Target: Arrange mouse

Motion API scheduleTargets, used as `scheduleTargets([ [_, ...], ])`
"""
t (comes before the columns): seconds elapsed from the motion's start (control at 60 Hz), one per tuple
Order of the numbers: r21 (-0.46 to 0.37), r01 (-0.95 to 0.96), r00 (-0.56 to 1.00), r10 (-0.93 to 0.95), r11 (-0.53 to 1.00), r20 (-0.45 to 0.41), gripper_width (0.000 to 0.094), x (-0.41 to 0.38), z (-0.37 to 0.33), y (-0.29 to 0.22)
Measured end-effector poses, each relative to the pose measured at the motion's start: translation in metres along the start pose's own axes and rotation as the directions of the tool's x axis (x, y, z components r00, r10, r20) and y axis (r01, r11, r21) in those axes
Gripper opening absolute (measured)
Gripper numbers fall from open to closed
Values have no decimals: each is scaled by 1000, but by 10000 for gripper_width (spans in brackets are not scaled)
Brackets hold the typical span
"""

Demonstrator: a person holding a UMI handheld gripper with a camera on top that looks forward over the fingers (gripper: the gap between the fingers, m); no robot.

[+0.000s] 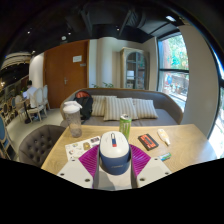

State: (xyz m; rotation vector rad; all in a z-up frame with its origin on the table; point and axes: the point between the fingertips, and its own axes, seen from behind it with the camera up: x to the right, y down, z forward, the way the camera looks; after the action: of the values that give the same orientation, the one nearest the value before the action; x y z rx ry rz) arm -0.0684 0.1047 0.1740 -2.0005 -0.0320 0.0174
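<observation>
Table (190, 146): you work at its near edge; a sofa (120, 106) sits beyond the far edge.
Gripper (114, 160): your fingers clench the mouse (114, 150), pads on both flanks, over the near edge.
Mouse handling: likely light, rigid, smooth-shelled; keep hold at the waist.
Containers: green cup (125, 126) mid-table, glass jar (75, 127) at the left; contents unreadable.

The mouse (114, 153) covers most of both magenta pads (90, 160), so contact between pads and mouse cannot be confirmed. Its rear end is cut off below. The papers (80, 148) beside it carry print too small to read.
</observation>
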Motion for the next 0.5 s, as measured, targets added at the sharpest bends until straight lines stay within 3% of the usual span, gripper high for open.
scheduleTargets([
  [0.133,-119,-21,998,14,993,-60,433,70,13,63],
  [0.283,-267,-36,999,33,963,-16,435,70,27,147],
  [0.433,-318,4,1000,-8,948,-12,439,65,34,186],
  [0.5,-299,9,1000,-13,954,-11,504,65,36,189],
])
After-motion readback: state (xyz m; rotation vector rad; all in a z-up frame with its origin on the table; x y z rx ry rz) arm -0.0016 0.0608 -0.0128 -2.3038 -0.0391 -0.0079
